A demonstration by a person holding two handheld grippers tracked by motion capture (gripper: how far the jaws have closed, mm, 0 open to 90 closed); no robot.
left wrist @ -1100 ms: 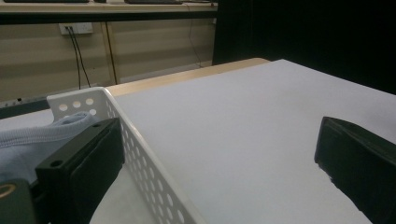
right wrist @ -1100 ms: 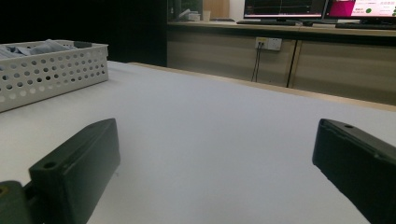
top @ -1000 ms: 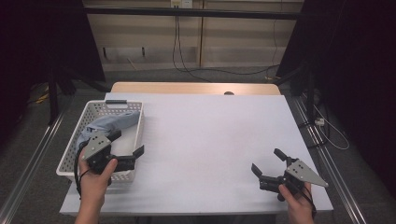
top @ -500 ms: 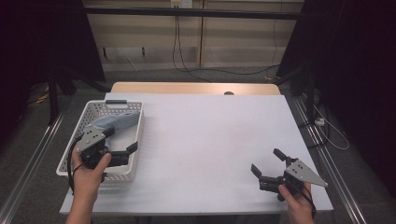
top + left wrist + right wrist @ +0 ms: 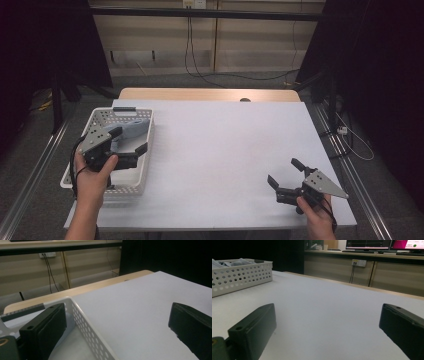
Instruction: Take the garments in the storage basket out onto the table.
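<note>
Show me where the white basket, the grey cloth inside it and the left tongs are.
white basket (image 5: 145, 150), high view, on its right perforated wall.
grey cloth (image 5: 131, 131), high view, on the folded part near the basket's far end.
left tongs (image 5: 129, 142), high view, midway between the open jaw tips.

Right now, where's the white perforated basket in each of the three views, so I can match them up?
High view: the white basket sits at the table's left edge, under the open left gripper.
Left gripper view: its perforated wall runs up from the bottom centre, between the jaws.
Right gripper view: it stands far off at upper left, grey cloth inside.
Shared landmark: the white tabletop.
</note>
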